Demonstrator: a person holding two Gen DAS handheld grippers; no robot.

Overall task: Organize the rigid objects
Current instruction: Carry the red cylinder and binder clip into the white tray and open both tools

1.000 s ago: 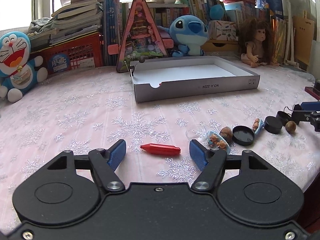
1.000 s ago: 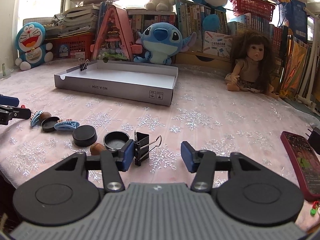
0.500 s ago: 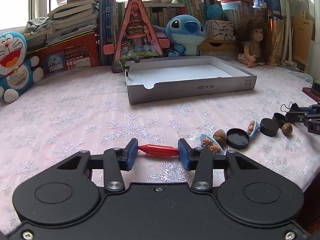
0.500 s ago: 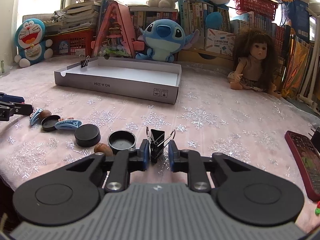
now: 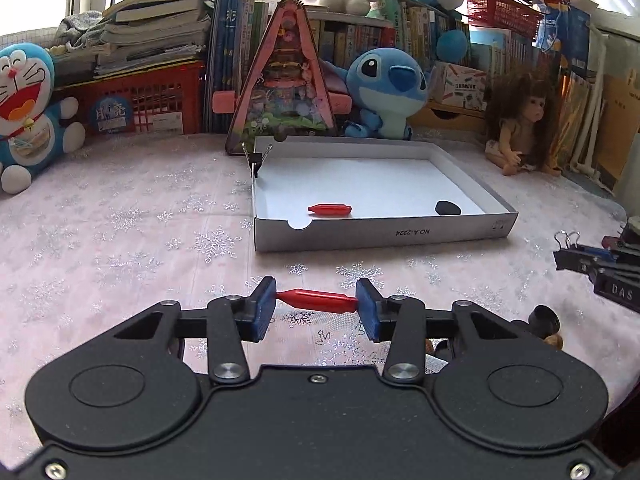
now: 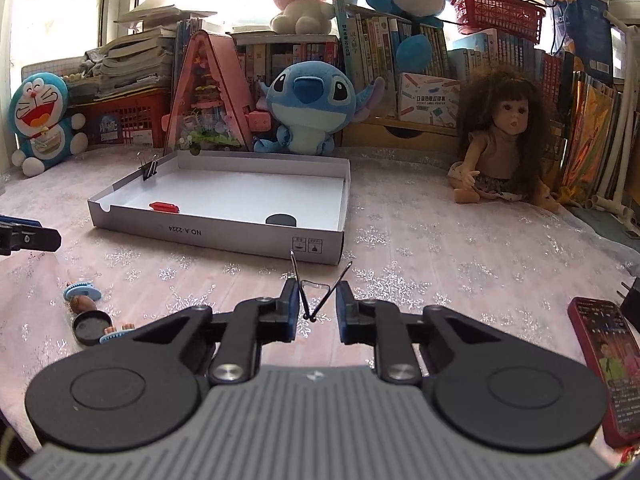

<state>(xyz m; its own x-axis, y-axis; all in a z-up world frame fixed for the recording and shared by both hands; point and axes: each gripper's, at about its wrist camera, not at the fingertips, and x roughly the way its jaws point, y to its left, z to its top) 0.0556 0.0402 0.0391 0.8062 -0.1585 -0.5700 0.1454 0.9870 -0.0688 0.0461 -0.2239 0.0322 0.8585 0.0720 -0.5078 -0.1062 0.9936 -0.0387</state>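
Within the last second both my tongs have closed and come up off the desk (image 5: pixel 120 216): my left tongs (image 5: pixel 316 304), which lay spread around the red cap-like piece (image 5: pixel 318 301), now pinch it end to end between the blue pads (image 5: pixel 265 304), and my right tongs (image 6: pixel 317 307), pressed together, grip the black binder clip (image 6: pixel 316 300) with its wire handles sticking up in a V. Both pieces now hang over the snowflake-patterned cloth, short of the white cardboard tray (image 5: pixel 384 234). I judge that two more items are ready to be carried in. The tray is shallow and matte, with a thumb notch cut in its near wall; inside lie a second red piece (image 5: pixel 330 209) and a flat black lid (image 5: pixel 447 208), and another binder clip (image 5: pixel 256 158) is clamped on its far corner. The red piece is smooth, glossy plastic, tapered at one end. Still on the desk, left of my right tongs, are a round black lid (image 6: pixel 91 327) and small blue-rimmed figurines (image 6: pixel 82 294).
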